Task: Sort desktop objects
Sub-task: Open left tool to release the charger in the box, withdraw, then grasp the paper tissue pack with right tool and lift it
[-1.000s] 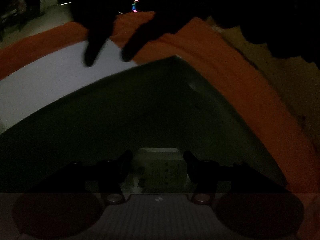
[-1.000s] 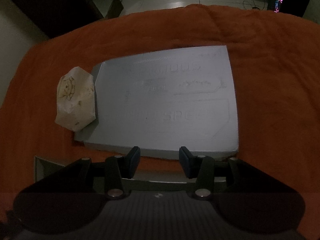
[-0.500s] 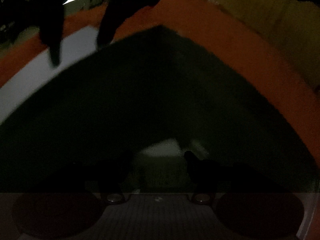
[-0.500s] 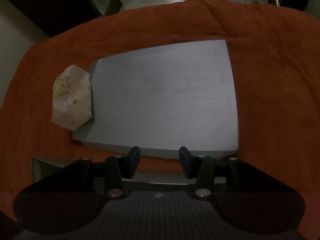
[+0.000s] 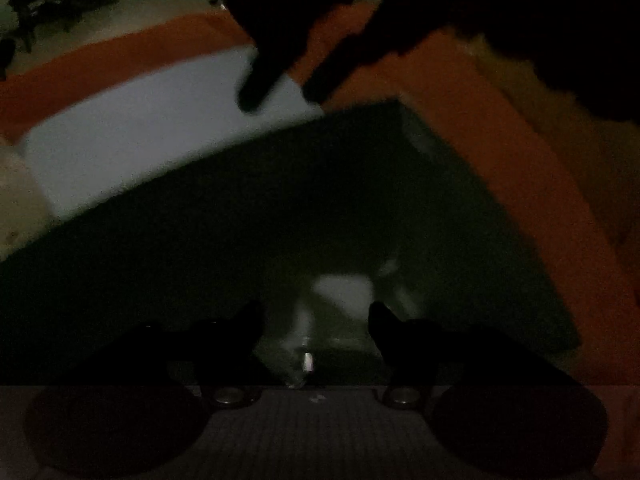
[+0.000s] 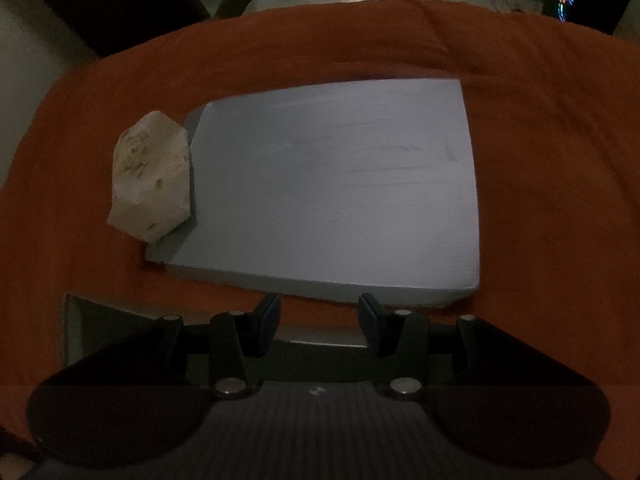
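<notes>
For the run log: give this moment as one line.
left gripper: open, over dark box, pale object inside | right gripper: open, empty, above orange cloth | grey board, paper packet: untouched

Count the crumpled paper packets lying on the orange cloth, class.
1. The crumpled paper packet lies on the orange cloth, against the left edge of the grey-blue board. More may be hidden inside the dark box.

Both views dim and grainy, left wrist view darkest with motion blur, left tool (image 5: 316, 312) a black silhouette, pale grey flat board (image 6: 340, 188) the brightest surface, orange cloth (image 6: 540, 160) muted, fisheye bending at edges, surface markings smeared.
</notes>
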